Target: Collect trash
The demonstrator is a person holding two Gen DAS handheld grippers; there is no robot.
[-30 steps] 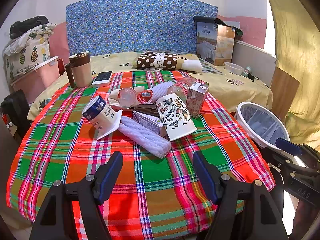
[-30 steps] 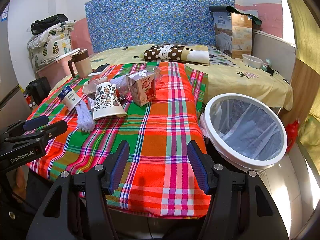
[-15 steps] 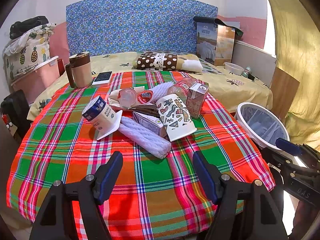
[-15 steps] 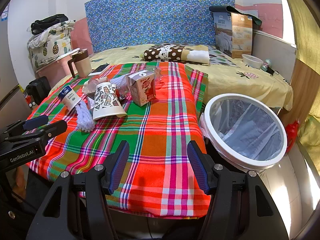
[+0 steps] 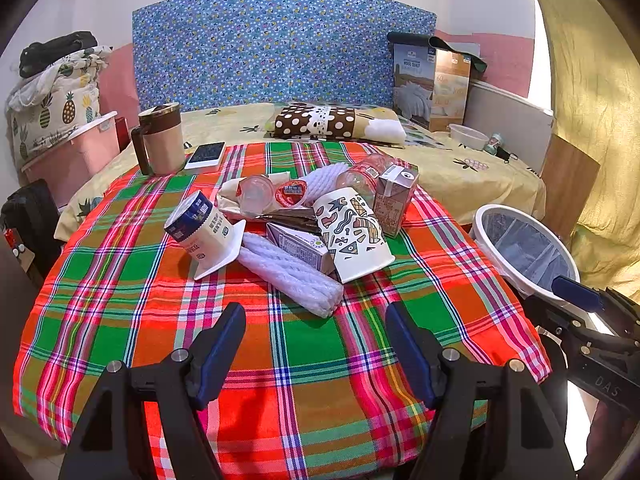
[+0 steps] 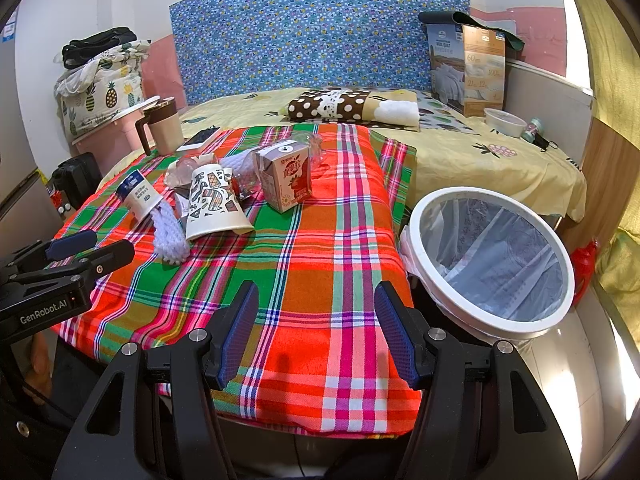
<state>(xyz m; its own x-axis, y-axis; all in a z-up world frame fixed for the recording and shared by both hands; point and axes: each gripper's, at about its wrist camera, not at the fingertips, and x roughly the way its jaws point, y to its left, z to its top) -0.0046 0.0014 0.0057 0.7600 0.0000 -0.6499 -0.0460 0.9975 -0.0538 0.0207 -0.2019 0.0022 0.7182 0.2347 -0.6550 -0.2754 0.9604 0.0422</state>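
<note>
1. I am seeing both wrist views evenly bright and sharply focused, with colours saturated on the plaid tablecloth (image 5: 120,304).
2. Daylight is entering from the right, overexposing a strip beside the yellow curtain (image 5: 592,92) and glaring off the floor (image 6: 624,364) by the trash bin (image 6: 424,248).
3. Soft shadows are lying under the right gripper (image 6: 316,332).
4. Fisheye distortion is bending straight edges outward; black vignetting is darkening every corner.

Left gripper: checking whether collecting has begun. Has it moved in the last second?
No. In its own view the left gripper frames the white foam roll and trash bin exactly as before, open.
</note>
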